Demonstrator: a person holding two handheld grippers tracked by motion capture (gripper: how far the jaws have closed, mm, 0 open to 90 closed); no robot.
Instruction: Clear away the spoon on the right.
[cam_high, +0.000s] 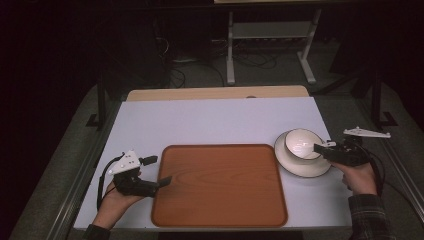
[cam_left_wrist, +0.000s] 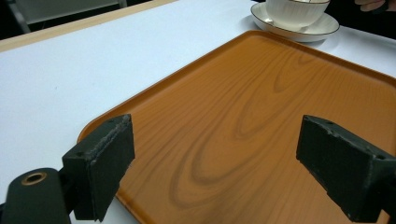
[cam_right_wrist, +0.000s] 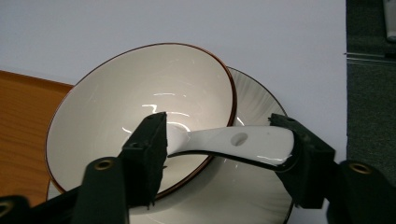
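White: 1 bowl (cam_right_wrist: 140, 107), 1 plate (cam_right_wrist: 252, 196), 1 spoon (cam_right_wrist: 233, 140).

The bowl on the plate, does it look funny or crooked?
Yes. The bowl sits off-centre on the plate, shifted toward the tray. A white spoon lies crosswise between the right claw's jaws, over the bowl's rim. Nothing looks spilled or broken.
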